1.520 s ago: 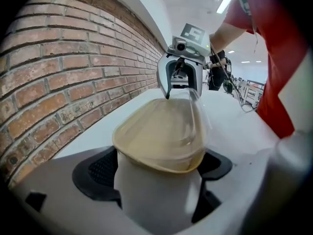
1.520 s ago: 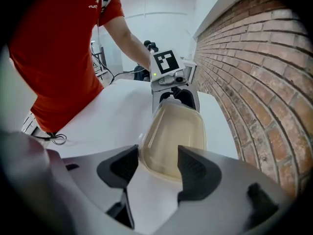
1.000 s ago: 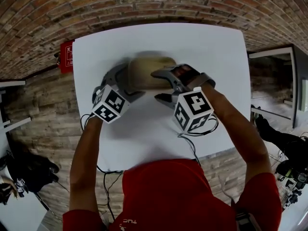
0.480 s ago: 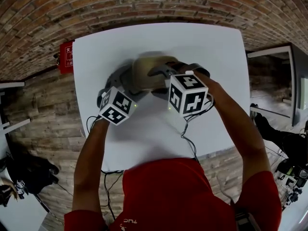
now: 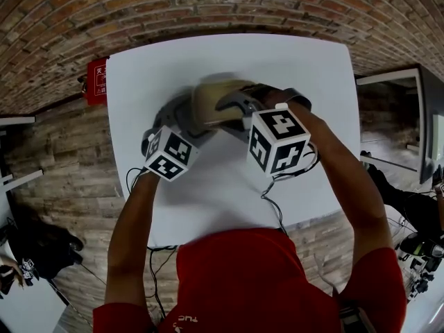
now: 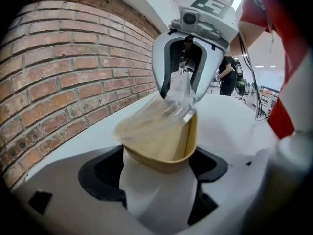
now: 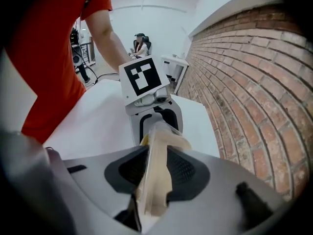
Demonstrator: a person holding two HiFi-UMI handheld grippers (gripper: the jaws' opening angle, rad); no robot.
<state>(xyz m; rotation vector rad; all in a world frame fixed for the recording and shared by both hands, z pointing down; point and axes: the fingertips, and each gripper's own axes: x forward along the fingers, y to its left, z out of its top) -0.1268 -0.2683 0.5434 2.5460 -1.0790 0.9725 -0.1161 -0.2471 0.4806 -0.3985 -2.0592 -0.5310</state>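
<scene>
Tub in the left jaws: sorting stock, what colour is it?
The tub is white with a tan rim; left gripper view shows it best.

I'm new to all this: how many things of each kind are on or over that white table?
Grippers: 2, the left gripper and the right gripper
Tubs: 1, the tub clamped in the left gripper
Lids: 1, the clear lid pinched by the right gripper
Tables: 1, the table
Total: 5
</scene>
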